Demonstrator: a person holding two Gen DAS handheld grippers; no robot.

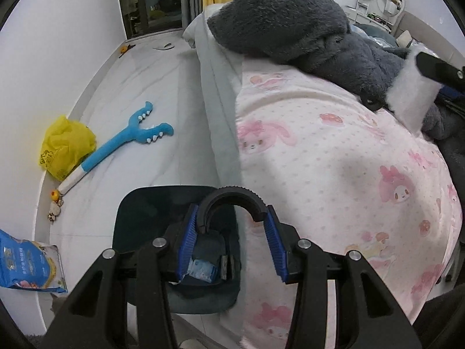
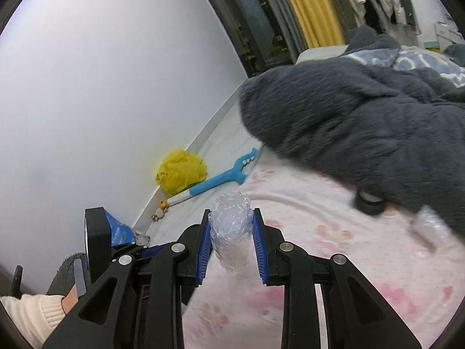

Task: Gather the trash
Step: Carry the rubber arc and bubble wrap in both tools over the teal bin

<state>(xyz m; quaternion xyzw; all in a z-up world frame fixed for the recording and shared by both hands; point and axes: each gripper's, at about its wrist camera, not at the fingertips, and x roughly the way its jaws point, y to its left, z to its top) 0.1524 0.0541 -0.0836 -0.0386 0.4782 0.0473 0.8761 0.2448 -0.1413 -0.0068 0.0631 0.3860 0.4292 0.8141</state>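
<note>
The right hand-held gripper (image 2: pixel 232 240) is clenched on a crumpled wad of clear plastic film (image 2: pixel 231 232), pinched between its blue ribbed pads (image 2: pixel 259 247) above the near edge of a bed covered in a pink-and-white cartoon-print blanket (image 2: pixel 319 232). In the left wrist view the same wad shows as a pale lump (image 1: pixel 412 93) at the bed's far right, against a rumpled dark grey fleece garment (image 1: pixel 290 20) heaped across the bed's far side.

The left hand-held gripper (image 1: pixel 229 247) grasps the curved black ridged handle (image 1: pixel 232 196) of a dark blue-green plastic trash bin (image 1: pixel 139 218), its blue pads pressed to either end of the arc. The bin hangs beside the bed's near left edge, over the white marble-look floor (image 1: pixel 159 87). Inside it, at the bottom, lies a light blue and white wrapper (image 1: pixel 202 270).

On the floor by the white wall (image 1: pixel 58 43), a crumpled yellow plastic bag (image 1: pixel 65 145) sits against the baseboard, touching the white handle end of a blue plush toy shaped like toothed open jaws (image 1: pixel 128 139); small beads and charms (image 1: pixel 55 206) trail from that end. A blue printed snack pouch (image 1: pixel 26 264) lies near the lower left edge of the left wrist view. A cream knit sleeve (image 2: pixel 29 314) shows at the right wrist view's lower left corner. A yellow curtain (image 2: pixel 311 8) hangs beyond the bed, beside a dark window.
</note>
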